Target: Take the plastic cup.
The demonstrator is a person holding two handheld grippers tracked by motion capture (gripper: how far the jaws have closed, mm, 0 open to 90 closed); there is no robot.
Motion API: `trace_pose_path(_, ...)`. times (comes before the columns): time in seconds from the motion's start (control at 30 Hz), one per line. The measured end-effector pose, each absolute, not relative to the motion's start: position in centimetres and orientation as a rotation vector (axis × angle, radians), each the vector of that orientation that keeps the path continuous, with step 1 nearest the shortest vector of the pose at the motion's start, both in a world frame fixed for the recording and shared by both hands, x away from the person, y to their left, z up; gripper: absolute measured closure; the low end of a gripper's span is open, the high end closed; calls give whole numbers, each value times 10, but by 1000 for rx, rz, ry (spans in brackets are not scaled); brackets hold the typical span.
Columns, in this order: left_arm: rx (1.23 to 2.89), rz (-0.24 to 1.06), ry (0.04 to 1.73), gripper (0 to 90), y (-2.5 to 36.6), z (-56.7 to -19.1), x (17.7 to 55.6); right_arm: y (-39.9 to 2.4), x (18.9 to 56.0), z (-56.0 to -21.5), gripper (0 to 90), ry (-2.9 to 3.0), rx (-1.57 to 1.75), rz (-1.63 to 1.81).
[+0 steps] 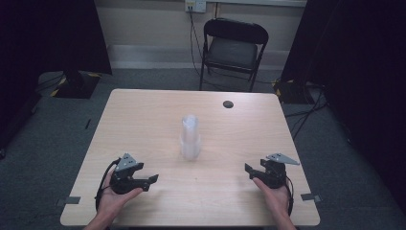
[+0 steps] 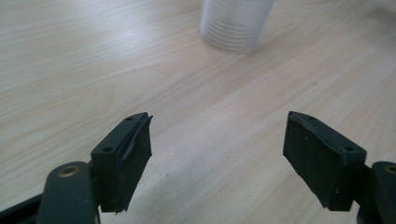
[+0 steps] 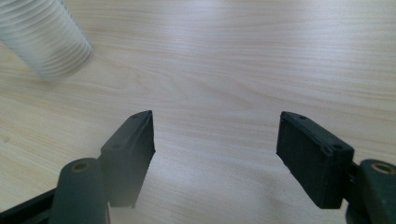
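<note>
- High view, overview: a tall stack of clear plastic cups (image 1: 190, 138) stands upright near the middle of the counter (image 1: 143, 120), well apart from both hands. My left tongs (image 1: 152, 179) rest at the near left and my right tongs (image 1: 248, 168) at the near right, each pointing inward toward the stack.
- Left gripper view: my left tongs (image 2: 217, 140) stand open with bare wood between the pads; the ribbed base of the stack (image 2: 236, 23) sits ahead, slightly off the centre line.
- Right gripper view: my right tongs (image 3: 215, 140) also stand open and hold nothing; the stack (image 3: 46, 39) lies far toward the upper left, so this approach is poorly lined up.
- Risk 1, as I judge it: the stack is tall, narrow and light, so a sideways nudge from one pad arriving before the other could topple it.
- Risk 2: thin clear walls may buckle if I squeeze hard, or jam the nested cups together.
- Risk 3: a grip high on the stack could lift a few cups and leave the rest behind, or drag the whole column over.
- Risk 4: a small dark disc (image 1: 228, 104) lies near the far edge; falling cups may roll toward it or off the counter.
</note>
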State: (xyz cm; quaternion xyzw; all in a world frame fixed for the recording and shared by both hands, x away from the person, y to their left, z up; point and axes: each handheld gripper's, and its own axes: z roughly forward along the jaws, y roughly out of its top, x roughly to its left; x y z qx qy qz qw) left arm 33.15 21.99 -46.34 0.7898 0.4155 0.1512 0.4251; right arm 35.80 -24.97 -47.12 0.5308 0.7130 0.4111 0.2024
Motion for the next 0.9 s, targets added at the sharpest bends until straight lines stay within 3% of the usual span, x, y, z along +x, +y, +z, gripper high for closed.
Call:
trace_pose_path(0.53,1956,330,1068,200,225,-466,337,-238,359,-470,314,2076,1426,1161)
trace_pose_path(0.9,1952,308,1059,209,226,-464,332,-221,353,-459,279,2139,1344,1217)
